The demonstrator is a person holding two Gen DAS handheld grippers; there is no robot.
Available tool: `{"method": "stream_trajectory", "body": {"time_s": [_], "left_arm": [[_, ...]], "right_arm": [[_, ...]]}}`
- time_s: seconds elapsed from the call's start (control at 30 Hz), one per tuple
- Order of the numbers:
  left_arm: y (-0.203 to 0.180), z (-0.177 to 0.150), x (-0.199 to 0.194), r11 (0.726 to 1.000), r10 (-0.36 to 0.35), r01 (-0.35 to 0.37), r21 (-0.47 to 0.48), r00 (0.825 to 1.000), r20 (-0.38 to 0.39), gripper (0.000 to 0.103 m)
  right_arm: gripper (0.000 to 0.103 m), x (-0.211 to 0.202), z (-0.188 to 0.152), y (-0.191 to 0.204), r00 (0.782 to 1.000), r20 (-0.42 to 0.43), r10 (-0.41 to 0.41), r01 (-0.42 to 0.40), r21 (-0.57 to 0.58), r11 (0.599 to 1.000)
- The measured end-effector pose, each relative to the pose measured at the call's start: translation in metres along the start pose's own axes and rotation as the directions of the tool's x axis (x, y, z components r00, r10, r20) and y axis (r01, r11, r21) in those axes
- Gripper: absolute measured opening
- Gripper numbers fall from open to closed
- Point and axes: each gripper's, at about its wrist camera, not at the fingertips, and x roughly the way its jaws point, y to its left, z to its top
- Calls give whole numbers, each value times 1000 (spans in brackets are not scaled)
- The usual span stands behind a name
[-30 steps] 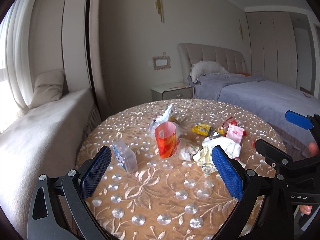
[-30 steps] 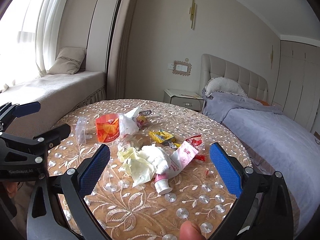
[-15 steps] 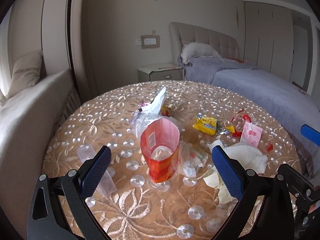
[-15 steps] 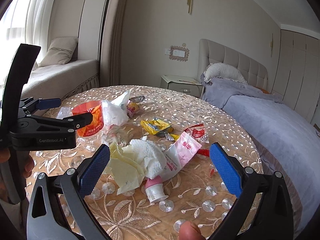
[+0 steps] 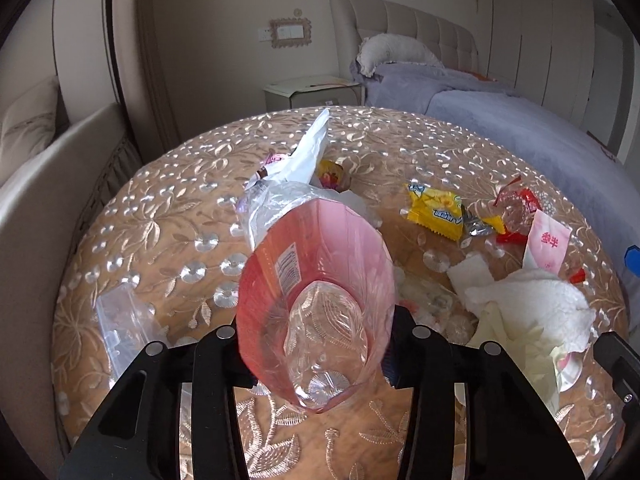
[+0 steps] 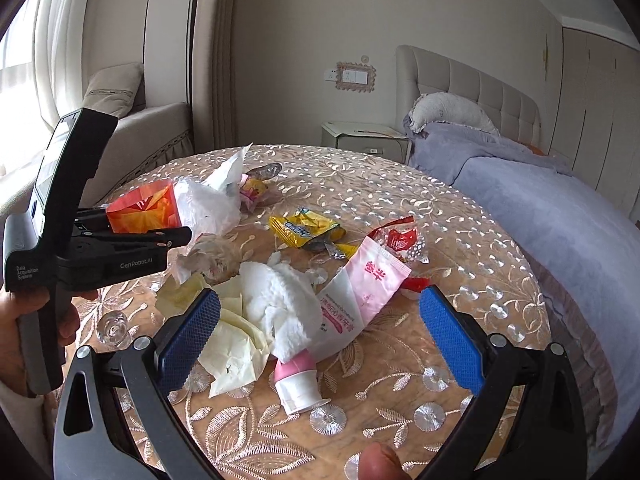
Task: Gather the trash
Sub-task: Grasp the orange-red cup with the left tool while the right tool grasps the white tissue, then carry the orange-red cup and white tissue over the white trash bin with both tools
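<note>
Left gripper (image 5: 316, 360) angled down, just closed on orange cup (image 5: 316, 300), right gripper (image 6: 320, 336) wide open, empty.

Left gripper (image 5: 316, 354) is pointing steeply downward, its jaws having just been closing, and its black arms are now pinching a red plastic cup (image 5: 316, 300) from both sides. Right gripper (image 6: 320, 332) is hovering with blue pads (image 6: 450, 336) spread wide, nothing between them touching. A hand (image 6: 24, 332) is wrapping the left handle; a fingertip (image 6: 380, 466) is showing low in the right view.
</note>
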Motion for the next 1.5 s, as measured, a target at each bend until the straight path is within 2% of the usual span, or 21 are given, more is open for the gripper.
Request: {"method": "stream_trajectory", "body": {"time_s": [0.3, 0.33, 0.43, 0.5, 0.57, 0.67, 0.8, 0.93, 1.03, 1.27, 1.4, 1.5], "left_arm": [[1, -3, -46, 1000, 27, -26, -11, 995, 93, 42], [1, -5, -51, 1000, 25, -23, -17, 995, 99, 42], [1, -9, -65, 999, 34, -32, -20, 992, 121, 42], [-2, -11, -71, 999, 39, -37, -17, 991, 130, 42], [-3, -12, -76, 999, 41, -39, -17, 990, 135, 42], [-5, -14, -84, 999, 48, -46, -16, 987, 152, 42], [-12, -13, -100, 999, 41, -41, -9, 982, 186, 42], [-29, -11, -116, 999, 26, -31, 16, 975, 219, 42], [-48, -11, -127, 999, -19, 11, 38, 972, 236, 42], [-103, -14, -141, 987, -142, 118, 109, 958, 249, 42], [-142, -20, -145, 967, -229, 194, 164, 944, 239, 42], [-169, -25, -144, 942, -309, 267, 202, 926, 216, 42]], "right_arm": [[99, 13, 5, 2, 1000, -5, 13, -13, 15, 1000], [96, 18, 6, 3, 1000, -18, 11, -10, 12, 1000], [63, 36, 7, 7, 994, -95, 51, -51, 4, 999], [47, 50, 3, 9, 984, -161, 74, -74, 7, 997], [17, 57, -1, 9, 972, -206, 116, -113, 26, 993], [13, 48, -2, 4, 976, -180, 123, -118, 40, 992], [13, 10, 7, -4, 994, -48, 95, -94, 18, 995], [13, -31, 19, -16, 996, 65, 65, -65, -1, 998], [13, -62, 22, -26, 990, 134, 34, -33, -12, 999], [13, -114, 12, -58, 979, 201, -31, 29, 12, 1000], [13, -136, -1, -77, 977, 201, -76, 72, 29, 997], [13, -149, -12, -92, 973, 198, -118, 111, 46, 993]]}}
